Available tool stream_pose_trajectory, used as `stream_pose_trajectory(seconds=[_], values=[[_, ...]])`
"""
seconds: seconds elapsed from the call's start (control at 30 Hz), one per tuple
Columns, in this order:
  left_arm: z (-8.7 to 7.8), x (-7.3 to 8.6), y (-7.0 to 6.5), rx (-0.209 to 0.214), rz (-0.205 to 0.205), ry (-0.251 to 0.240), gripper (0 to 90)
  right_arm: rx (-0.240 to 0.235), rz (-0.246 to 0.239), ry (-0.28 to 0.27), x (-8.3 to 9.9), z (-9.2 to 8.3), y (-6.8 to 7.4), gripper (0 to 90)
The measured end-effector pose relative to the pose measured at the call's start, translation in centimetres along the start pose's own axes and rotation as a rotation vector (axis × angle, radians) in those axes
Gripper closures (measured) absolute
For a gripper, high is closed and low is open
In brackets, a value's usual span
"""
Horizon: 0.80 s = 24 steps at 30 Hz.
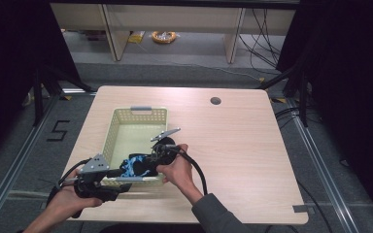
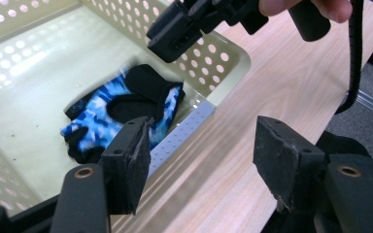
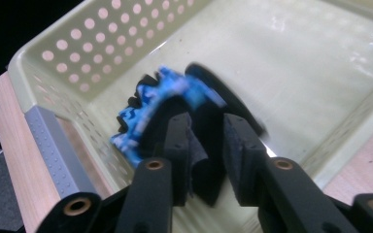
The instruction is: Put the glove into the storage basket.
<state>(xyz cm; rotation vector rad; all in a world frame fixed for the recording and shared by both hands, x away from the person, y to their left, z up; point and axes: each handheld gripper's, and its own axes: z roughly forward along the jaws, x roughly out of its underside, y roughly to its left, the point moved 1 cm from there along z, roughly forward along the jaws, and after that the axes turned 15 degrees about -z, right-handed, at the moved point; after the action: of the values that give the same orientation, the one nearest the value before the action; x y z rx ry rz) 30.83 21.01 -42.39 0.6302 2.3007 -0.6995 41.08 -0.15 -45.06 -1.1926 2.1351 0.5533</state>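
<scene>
A blue camouflage glove (image 2: 121, 104) with black trim lies on the floor of a pale perforated basket (image 1: 141, 112), near its front wall. My right gripper (image 3: 209, 131) hangs just over the glove (image 3: 160, 102), jaws a little apart; the black cuff shows in the gap and looks blurred. From the left gripper view, the right gripper (image 2: 175, 34) stands clear above the glove. My left gripper (image 2: 201, 145) is open and bare over the table beside the basket's near corner. In the high view both grippers, left (image 1: 125, 183) and right (image 1: 148, 164), meet at the basket's front edge.
The basket (image 3: 68, 53) has a grey handle strip (image 2: 184, 128) on its near rim and another (image 1: 141, 108) on its far rim. The wooden table (image 1: 243, 145) has a round cable hole (image 1: 215, 101) at the back. A black cable (image 1: 199, 170) loops from the right gripper.
</scene>
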Motion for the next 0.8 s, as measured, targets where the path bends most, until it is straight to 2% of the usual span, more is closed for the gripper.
stream_pose_trajectory(seconds=[0.07,0.1,0.13,0.2,0.23,0.27,0.37,0.4,0.5,0.57,0.6,0.63,0.7,0.77,0.8], values=[[-0.1,0.0,-0.1,-0.003,-0.002,-0.01,37.8,0.022,-0.016,0.0,-0.2,-0.4,0.0,67.2],[-0.2,0.0,0.0,0.001,0.012,-0.008,37.8,0.028,-0.019,0.004,-0.2,-0.5,-0.1,66.8],[-0.3,0.0,-0.1,0.002,0.001,-0.017,37.8,0.022,-0.006,-0.004,-0.2,-0.7,0.0,66.4],[-0.3,0.1,-0.2,0.01,-0.009,-0.029,37.7,0.028,-0.032,-0.029,-0.3,-1.1,-0.1,65.3],[-0.4,0.1,-0.2,-0.002,-0.013,-0.029,37.7,0.028,-0.035,-0.032,-0.4,-1.2,-0.1,64.4],[-0.4,0.1,-0.3,0.01,-0.019,-0.045,37.5,0.029,-0.045,-0.026,-0.4,-1.6,-0.2,64.0],[-0.5,0.3,-0.4,0.018,-0.017,-0.047,37.2,0.026,-0.032,-0.046,-0.3,-2.2,-0.2,62.4],[-0.5,0.4,-0.6,0.021,-0.033,-0.056,37.1,0.029,-0.025,-0.067,-0.3,-2.3,-0.1,62.0],[-0.4,0.6,-0.8,0.035,-0.036,-0.055,37.0,0.03,-0.03,-0.064,-0.1,-3.1,-0.3,60.8],[-0.3,0.8,-1.1,0.037,-0.046,-0.056,37.0,0.026,-0.031,-0.087,0.0,-3.6,-0.4,58.8],[-0.3,0.8,-1.1,0.041,-0.03,-0.057,36.9,0.023,-0.026,-0.09,0.2,-4.0,-0.5,58.0],[-0.1,0.9,-1.2,0.056,-0.034,-0.07,36.9,0.022,-0.024,-0.098,0.3,-4.3,-0.5,56.9],[0.1,1.1,-1.5,0.065,-0.028,-0.059,36.7,0.02,-0.029,-0.105,0.6,-5.1,-0.6,55.9],[0.3,1.4,-2.0,0.079,-0.046,-0.06,36.5,0.022,-0.031,-0.125,0.9,-5.8,-0.7,54.5],[0.4,1.5,-2.1,0.08,-0.041,-0.058,36.4,0.025,-0.033,-0.136,1.1,-6.1,-0.7,53.5]])
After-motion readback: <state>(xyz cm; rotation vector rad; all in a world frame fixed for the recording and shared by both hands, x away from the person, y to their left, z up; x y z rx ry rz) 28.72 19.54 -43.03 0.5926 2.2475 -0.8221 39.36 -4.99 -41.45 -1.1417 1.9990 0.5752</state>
